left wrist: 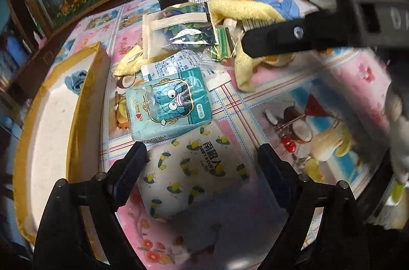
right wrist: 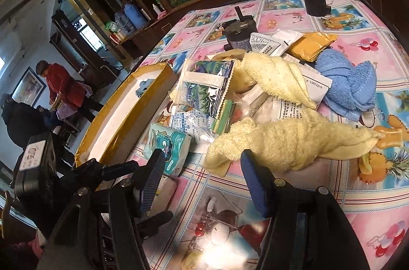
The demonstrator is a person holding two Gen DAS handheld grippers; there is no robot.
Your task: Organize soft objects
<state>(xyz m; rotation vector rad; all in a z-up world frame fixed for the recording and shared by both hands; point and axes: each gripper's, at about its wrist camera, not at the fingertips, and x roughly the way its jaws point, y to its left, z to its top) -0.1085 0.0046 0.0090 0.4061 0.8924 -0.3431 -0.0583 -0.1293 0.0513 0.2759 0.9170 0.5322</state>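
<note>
Left gripper (left wrist: 202, 155) fingers apart, straddling white lemon-print tissue pack (left wrist: 194, 173), long axis running ahead-left. Right gripper (right wrist: 202, 165) fingers apart, pale-yellow terry towel (right wrist: 281, 142) lying crosswise ahead.

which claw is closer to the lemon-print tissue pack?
Left. The left claw is open and straddles the lemon-print tissue pack, one finger on each side. The right claw is open near the yellow towel, farther from the pack.

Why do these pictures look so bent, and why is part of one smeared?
Both views use fisheye lenses, so the table edge curves and the corners go black. Left wrist view: the right side is motion-blurred around the right gripper. Right wrist view: sharp, with white glare on the tablecloth near the bottom.
</note>
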